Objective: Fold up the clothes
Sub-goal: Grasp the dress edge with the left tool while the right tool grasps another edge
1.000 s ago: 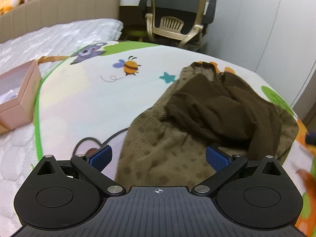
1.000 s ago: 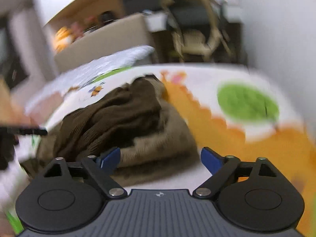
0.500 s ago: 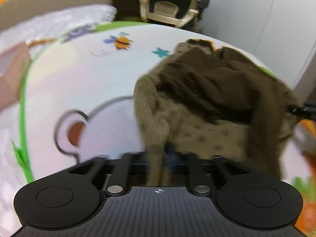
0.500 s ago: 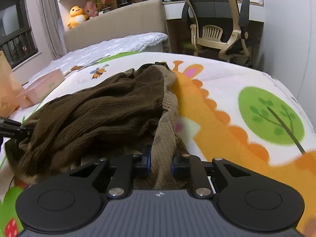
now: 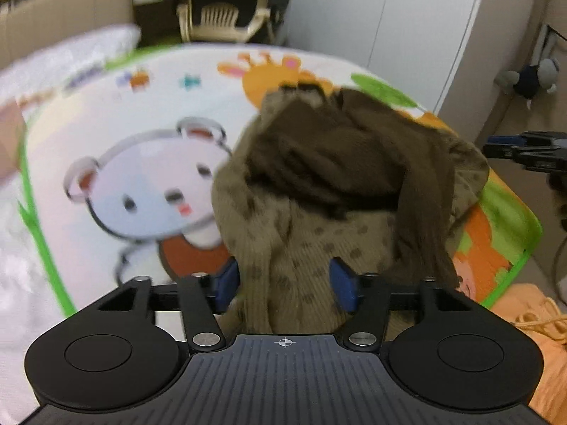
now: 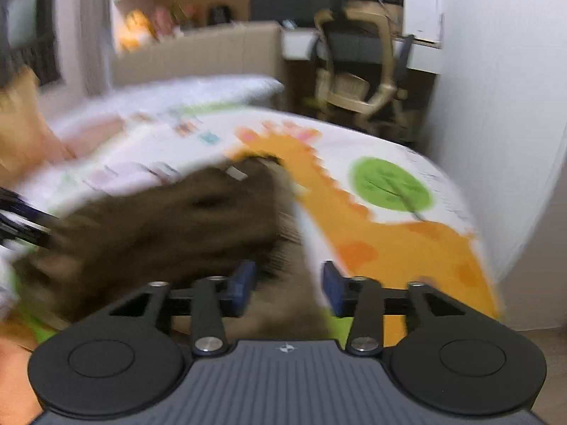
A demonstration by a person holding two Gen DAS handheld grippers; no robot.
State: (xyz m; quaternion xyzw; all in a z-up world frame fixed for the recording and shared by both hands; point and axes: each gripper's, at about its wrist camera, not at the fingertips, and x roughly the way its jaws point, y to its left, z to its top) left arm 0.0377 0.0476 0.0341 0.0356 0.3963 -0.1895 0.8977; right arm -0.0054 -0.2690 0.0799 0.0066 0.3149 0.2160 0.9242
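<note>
Brown garment [image 5: 340,184] on cartoon mat [image 5: 149,113]; office chair [image 5: 219,7] stands beyond.

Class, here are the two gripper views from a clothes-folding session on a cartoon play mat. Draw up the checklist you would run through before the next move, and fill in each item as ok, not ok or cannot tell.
1. Brown garment lies wholly on the play mat: cannot tell; its near end is hidden behind the grippers.
2. Garment spread flat for folding: not ok; it is bunched, with dark and spotted sides mixed.
3. Left gripper grips cloth: not ok; the jaws are opening, cloth between them, pads not pressing.
4. Right gripper grips cloth: not ok; jaws opening, cloth between them.
5. Mat bare left of the garment: ok.
6. Sharp right wrist view: not ok; blurred.
</note>
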